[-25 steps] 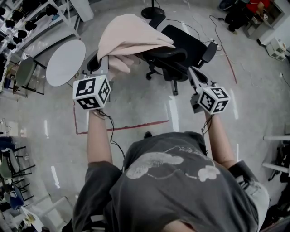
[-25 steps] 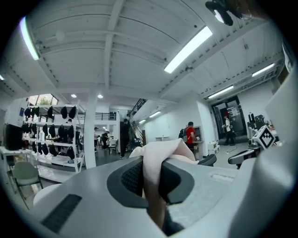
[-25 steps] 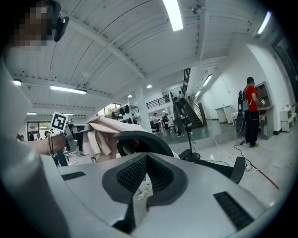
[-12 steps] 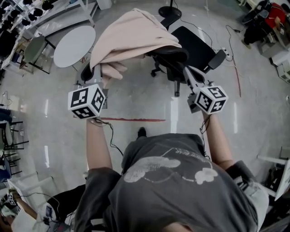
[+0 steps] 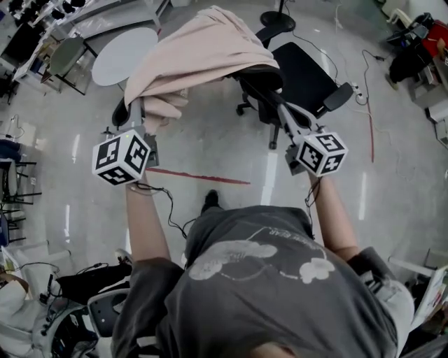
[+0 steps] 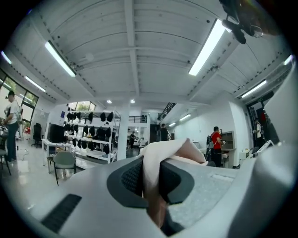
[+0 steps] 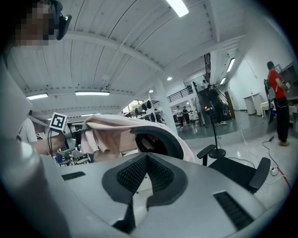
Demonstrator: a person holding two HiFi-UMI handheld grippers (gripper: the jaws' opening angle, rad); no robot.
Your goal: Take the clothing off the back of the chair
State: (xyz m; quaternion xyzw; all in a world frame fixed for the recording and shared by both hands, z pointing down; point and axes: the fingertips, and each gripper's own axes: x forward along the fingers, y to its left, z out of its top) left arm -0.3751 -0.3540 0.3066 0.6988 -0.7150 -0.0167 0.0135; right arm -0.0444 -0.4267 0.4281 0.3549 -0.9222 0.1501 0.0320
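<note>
A pale pink garment (image 5: 203, 49) is draped over the back of a black office chair (image 5: 264, 75) and stretches out to the left. My left gripper (image 5: 143, 115) is shut on its lower left edge, left of the chair. In the left gripper view the pink cloth (image 6: 160, 153) is pinched between the dark pads of that gripper (image 6: 151, 179). My right gripper (image 5: 281, 113) sits just in front of the chair back, shut with nothing in it. From the right gripper view, the garment (image 7: 109, 132) covers the chair back (image 7: 156, 137) beyond the closed right gripper (image 7: 146, 174).
A round white table (image 5: 124, 54) stands to the left of the chair. Red tape (image 5: 196, 176) runs across the grey floor. A fan stand (image 5: 278, 19) is behind the chair, and another chair (image 5: 105, 314) is at the lower left. Shelves line the far left.
My left gripper has moved left with the garment, which is drawn out further from the chair back. The right gripper has barely shifted beside the chair.
</note>
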